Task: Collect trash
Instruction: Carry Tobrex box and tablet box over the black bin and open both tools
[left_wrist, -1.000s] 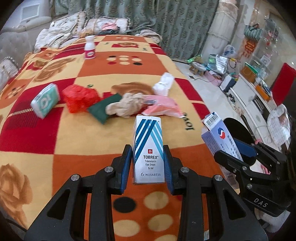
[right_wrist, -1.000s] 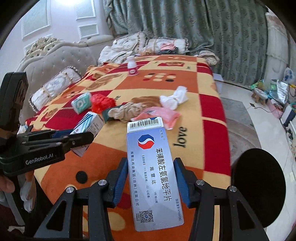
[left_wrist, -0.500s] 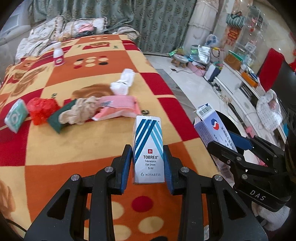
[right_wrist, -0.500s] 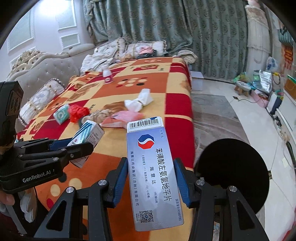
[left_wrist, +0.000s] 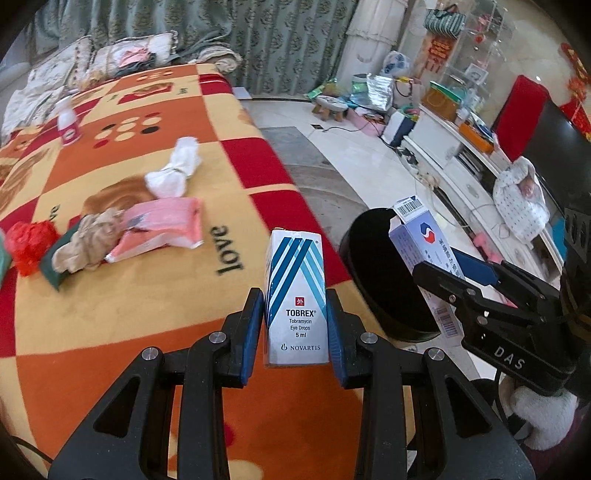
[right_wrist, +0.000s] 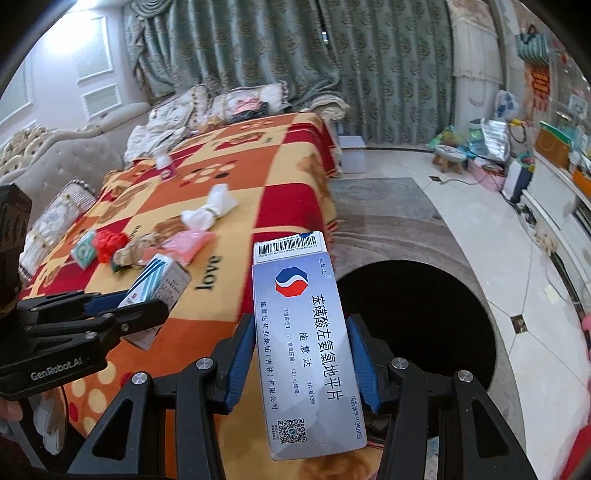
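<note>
While swung away from the blanket (left_wrist: 122, 295), now brought beside the bin (right_wrist: 424, 314) at two o'clock. Left gripper (left_wrist: 295, 325) clamped on eye-drop box (left_wrist: 297, 295), right gripper (right_wrist: 301, 358) on pill box (right_wrist: 306, 350). Likely ready for dropping; remaining trash (left_wrist: 159, 229) back at ten o'clock.

A bright living room with a blanket-covered sofa

Green patterned curtains (right_wrist: 295, 55) hang along the far wall behind a pale tufted sofa (right_wrist: 55, 155) draped in an orange, red and yellow checked blanket (left_wrist: 122, 295). The floor (right_wrist: 491, 229) is glossy pale tile with a grey rug (right_wrist: 384, 206); a low white cabinet (left_wrist: 454, 155) lines the right side.
</note>
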